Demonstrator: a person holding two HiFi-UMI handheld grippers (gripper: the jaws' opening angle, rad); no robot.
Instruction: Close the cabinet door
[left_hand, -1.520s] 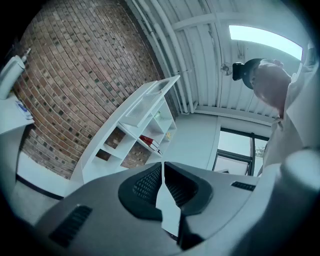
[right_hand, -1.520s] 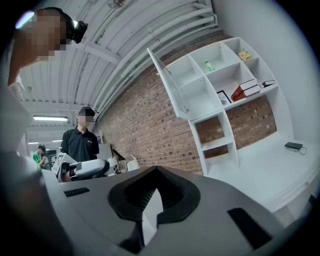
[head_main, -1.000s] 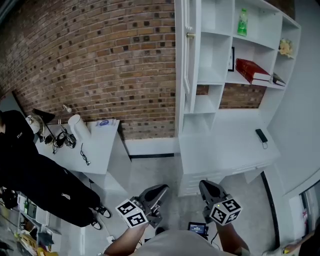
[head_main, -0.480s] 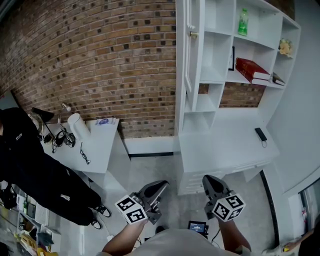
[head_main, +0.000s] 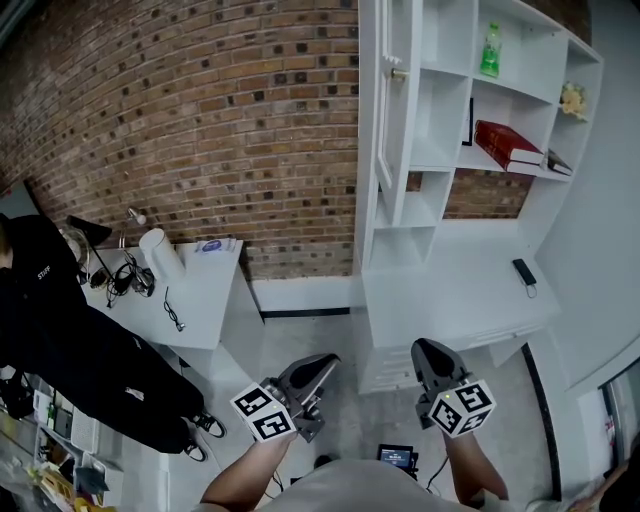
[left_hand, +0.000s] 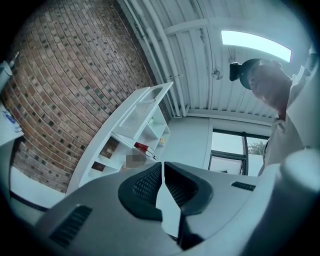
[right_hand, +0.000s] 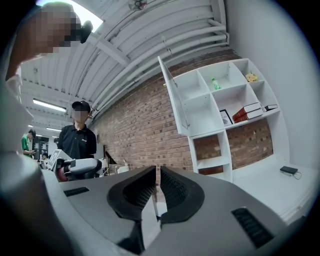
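White cabinet door (head_main: 384, 120) stands swung out from the upper left bay of the shelf unit (head_main: 432, 158), edge-on to me, with its small knob (head_main: 398, 73) high up. Both tools hang well below it, near my waist. To close it well, I judge I should raise one tool to the door's outer face near the knob edge and push flat and steadily until it seats. My left gripper (head_main: 316, 368) and right gripper (head_main: 430, 352) each have jaws pressed nearly together, holding and touching nothing.
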